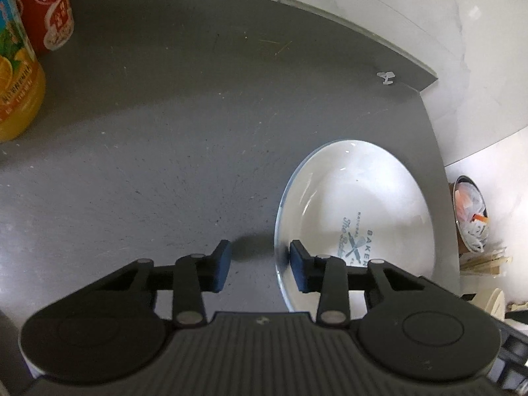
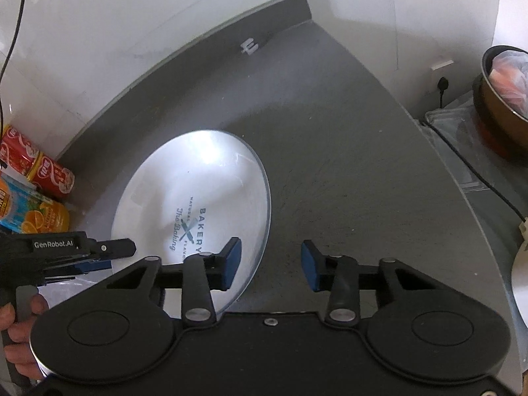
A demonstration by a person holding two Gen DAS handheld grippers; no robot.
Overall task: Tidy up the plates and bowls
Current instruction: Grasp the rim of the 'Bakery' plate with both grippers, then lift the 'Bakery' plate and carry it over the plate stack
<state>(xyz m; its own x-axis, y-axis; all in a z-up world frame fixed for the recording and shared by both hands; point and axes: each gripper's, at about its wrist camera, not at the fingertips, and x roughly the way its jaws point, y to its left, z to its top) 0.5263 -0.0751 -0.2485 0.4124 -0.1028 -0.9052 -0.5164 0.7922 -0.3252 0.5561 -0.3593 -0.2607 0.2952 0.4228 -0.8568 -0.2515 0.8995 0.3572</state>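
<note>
White plate (image 1: 359, 198) printed "BAKERY" lies flat on grey counter (image 1: 165, 165).

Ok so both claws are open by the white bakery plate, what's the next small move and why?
Probably close the left claw on the plate rim: its open fingers already straddle that edge. The right claw also straddles the opposite rim, and nothing is gripped.

You have one white plate (image 1: 359, 204) lying flat and face up on the grey countertop (image 1: 165, 151) — round, shallow, glossy, with a clear glassy rim and a blue crossed-utensil "BAKERY" logo printed off-centre; from your right wrist view the plate (image 2: 198, 194) is empty — bright glare near its far edge
</note>
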